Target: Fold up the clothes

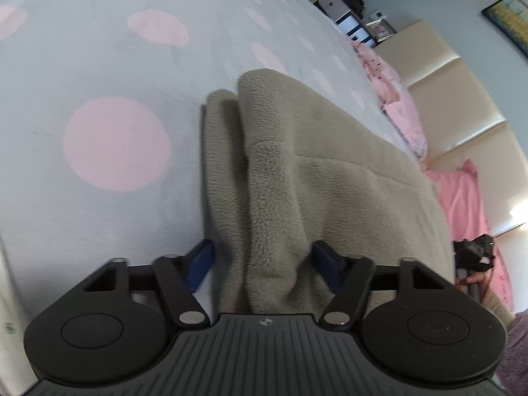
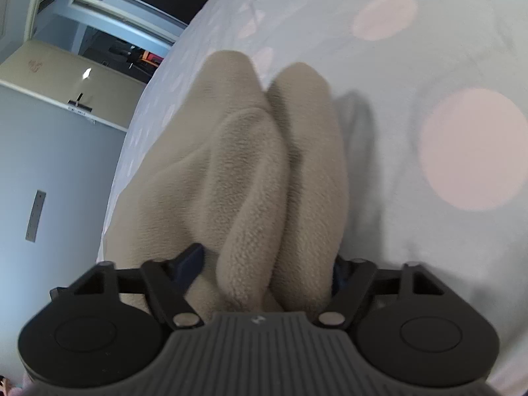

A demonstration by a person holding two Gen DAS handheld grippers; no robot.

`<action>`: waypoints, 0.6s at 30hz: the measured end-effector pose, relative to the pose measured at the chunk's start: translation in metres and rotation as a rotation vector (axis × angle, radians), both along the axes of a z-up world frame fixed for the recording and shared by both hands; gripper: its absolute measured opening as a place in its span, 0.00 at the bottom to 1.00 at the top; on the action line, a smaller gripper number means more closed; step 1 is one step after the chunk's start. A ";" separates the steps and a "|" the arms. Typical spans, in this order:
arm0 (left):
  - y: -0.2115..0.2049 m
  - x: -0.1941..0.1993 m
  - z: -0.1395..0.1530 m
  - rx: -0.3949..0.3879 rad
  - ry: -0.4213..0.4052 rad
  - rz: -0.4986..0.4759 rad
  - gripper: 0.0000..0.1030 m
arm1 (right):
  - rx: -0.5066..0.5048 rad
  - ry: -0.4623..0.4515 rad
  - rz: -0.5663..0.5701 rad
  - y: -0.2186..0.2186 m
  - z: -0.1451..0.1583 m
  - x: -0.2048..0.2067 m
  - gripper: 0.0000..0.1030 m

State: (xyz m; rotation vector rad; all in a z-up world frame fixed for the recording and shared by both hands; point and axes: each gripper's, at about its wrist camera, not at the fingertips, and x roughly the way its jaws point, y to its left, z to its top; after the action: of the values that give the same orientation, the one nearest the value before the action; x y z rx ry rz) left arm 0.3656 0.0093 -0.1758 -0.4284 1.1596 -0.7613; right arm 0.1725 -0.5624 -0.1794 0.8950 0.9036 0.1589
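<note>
A beige fleece garment (image 1: pixel 297 178), bunched in thick folds, is laid on a pale blue bedspread with pink dots (image 1: pixel 115 145). Its folds are seen between the blue pads of both the left tongs (image 1: pixel 264 257) and the right tongs (image 2: pixel 264 264); whether they are pressed cannot be told.

My left gripper (image 1: pixel 264 260) has a ribbed dark-grey body with a small round emblem, two black round discs at its sides, black link arms on silver pins, and blue finger pads (image 1: pixel 325 257). My right gripper (image 2: pixel 264 264) looks the same, with a pale mark on its ribbed top. I wear a fuzzy mauve sleeve (image 1: pixel 518 349).
</note>
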 end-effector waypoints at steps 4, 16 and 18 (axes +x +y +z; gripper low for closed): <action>-0.003 -0.002 0.002 -0.011 -0.027 0.004 0.36 | -0.059 -0.012 0.014 0.005 0.007 0.002 0.56; 0.001 -0.031 0.047 0.028 -0.147 0.039 0.18 | -0.222 -0.100 0.000 0.023 0.073 -0.016 0.36; -0.001 -0.036 0.058 0.035 -0.165 0.046 0.18 | -0.224 -0.125 -0.003 0.026 0.085 -0.020 0.35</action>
State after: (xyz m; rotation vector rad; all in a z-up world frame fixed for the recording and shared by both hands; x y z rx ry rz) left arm 0.3293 0.0084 -0.1180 -0.3551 1.0037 -0.7218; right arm 0.1521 -0.5365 -0.0945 0.6709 0.7859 0.1070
